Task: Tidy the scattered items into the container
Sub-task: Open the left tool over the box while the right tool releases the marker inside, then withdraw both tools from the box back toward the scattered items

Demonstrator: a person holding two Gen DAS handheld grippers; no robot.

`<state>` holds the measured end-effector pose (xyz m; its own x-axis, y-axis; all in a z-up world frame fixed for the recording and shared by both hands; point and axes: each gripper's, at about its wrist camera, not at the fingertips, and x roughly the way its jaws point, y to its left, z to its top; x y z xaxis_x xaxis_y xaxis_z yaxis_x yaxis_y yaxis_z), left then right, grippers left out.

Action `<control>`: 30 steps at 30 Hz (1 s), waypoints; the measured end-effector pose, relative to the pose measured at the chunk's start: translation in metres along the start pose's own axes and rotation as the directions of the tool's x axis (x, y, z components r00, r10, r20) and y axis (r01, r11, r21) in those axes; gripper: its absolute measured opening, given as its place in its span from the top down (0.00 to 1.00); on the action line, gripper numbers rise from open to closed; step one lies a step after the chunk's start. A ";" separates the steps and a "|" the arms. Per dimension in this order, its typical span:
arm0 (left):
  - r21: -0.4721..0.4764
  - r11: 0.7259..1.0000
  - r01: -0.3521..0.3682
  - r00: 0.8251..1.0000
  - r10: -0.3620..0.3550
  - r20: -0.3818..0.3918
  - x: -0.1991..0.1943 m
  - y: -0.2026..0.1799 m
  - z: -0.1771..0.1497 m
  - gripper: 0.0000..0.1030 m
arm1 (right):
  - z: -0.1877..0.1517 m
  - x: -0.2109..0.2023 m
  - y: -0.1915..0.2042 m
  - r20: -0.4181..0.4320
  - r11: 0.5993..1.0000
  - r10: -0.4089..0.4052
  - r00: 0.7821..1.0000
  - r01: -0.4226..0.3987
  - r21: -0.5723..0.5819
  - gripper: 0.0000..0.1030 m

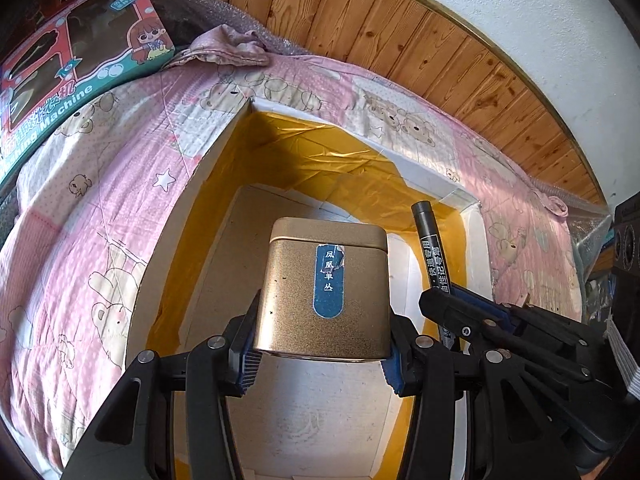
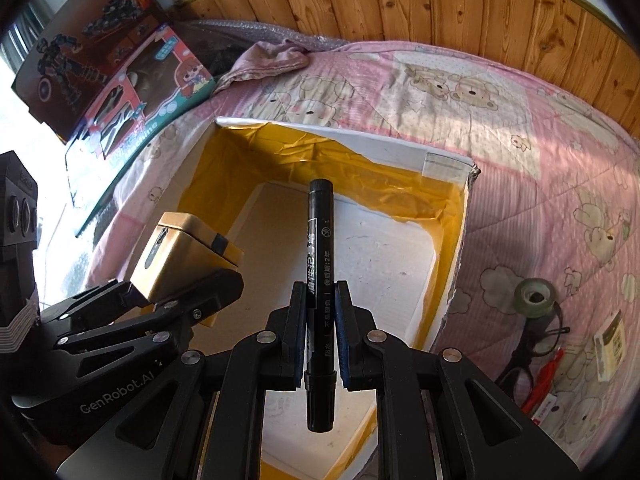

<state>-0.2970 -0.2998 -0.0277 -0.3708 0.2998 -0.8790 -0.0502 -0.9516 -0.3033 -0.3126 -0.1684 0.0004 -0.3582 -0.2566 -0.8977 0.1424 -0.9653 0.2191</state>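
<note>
Both tools clamp loads: left tool a gold tin, right tool a marker.

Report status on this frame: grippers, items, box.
Left gripper shut on gold tin, right gripper shut on black marker. Both over open box. Nothing blocking.

My left tool grips a speckled, satin-gold metal tin; my right tool pinches a glossy black plastic marker. At twelve o'clock: crinkled shiny yellow box lining, quilted cotton bedspread, varnished wood panelling.
</note>
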 end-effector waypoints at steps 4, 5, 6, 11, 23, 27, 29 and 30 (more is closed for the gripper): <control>-0.004 1.000 -0.013 0.999 0.013 -0.029 0.015 0.004 0.007 0.51 | 0.005 0.014 -0.003 -0.027 0.999 -0.023 0.999 0.022 -0.028 0.86; -0.002 1.000 -0.017 0.999 0.017 -0.035 0.019 0.004 0.009 0.51 | 0.006 0.016 -0.004 -0.028 0.999 -0.031 0.999 0.030 -0.033 0.86; -0.001 1.000 -0.024 0.999 0.024 -0.042 0.023 0.004 0.011 0.51 | 0.007 0.018 -0.004 -0.028 0.998 -0.041 0.999 0.039 -0.043 0.86; 0.034 0.997 -0.063 0.997 0.065 -0.052 0.041 0.001 0.020 0.48 | 0.011 0.020 -0.008 -0.005 0.997 -0.057 0.998 0.057 -0.050 0.83; 0.107 0.989 -0.098 0.995 0.094 0.042 -0.002 -0.011 -0.001 0.30 | -0.021 -0.045 -0.011 0.152 0.993 0.116 0.982 -0.112 -0.035 0.79; 0.160 0.978 -0.135 0.986 0.117 0.116 -0.033 -0.026 -0.020 0.30 | -0.040 -0.076 -0.007 0.214 0.984 0.178 0.961 -0.168 -0.062 0.79; 0.176 0.971 -0.162 0.978 0.133 0.163 -0.050 -0.033 -0.029 0.30 | -0.049 -0.090 -0.006 0.239 0.978 0.207 0.949 -0.195 -0.071 0.79; 0.180 0.968 -0.172 0.973 0.139 0.184 -0.058 -0.037 -0.033 0.30 | -0.054 -0.097 -0.005 0.250 0.976 0.217 0.944 -0.205 -0.074 0.79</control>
<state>-0.2429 -0.2800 0.0219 -0.5383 0.1469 -0.8298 -0.1516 -0.9855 -0.0762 -0.2286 -0.1355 0.0657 -0.5381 -0.4637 -0.7039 0.2807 -0.8860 0.3691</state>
